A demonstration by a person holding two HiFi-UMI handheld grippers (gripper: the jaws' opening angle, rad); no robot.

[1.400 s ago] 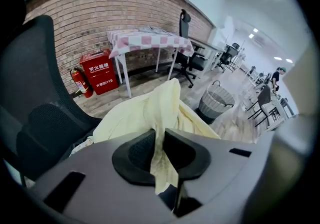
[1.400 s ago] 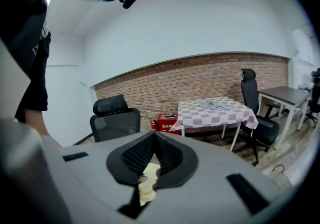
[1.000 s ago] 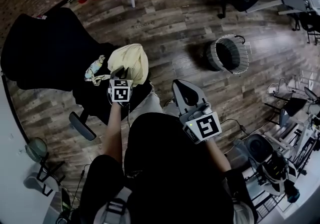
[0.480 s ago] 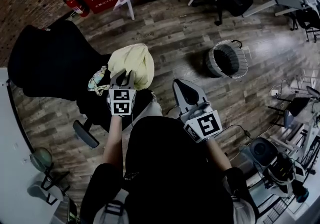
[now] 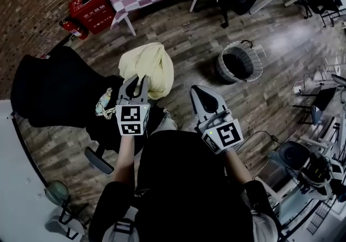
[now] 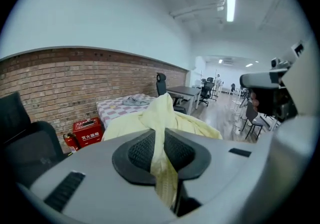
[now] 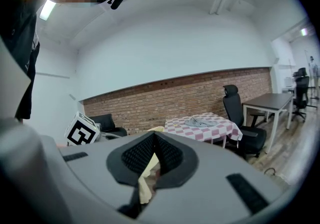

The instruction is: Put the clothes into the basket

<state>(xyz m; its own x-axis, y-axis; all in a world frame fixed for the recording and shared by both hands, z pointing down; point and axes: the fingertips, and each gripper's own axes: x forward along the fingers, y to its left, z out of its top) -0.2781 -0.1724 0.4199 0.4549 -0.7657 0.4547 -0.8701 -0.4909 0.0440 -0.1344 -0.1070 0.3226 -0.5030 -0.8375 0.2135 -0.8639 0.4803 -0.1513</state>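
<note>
Floor (image 5: 194,46) lies bare between basket (image 5: 222,69) and yellow garment (image 5: 147,65) clamped in left gripper (image 5: 139,79); right gripper (image 5: 197,92) closed, empty.

Red box (image 5: 91,11), white Chinese characters on its lid, too blurred to read

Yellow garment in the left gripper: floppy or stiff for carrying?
Probably floppy: the yellow garment bunches in soft folds at the left gripper. Likely light, since one pinched fold holds it. Loose cloth may catch the basket rim.
</note>
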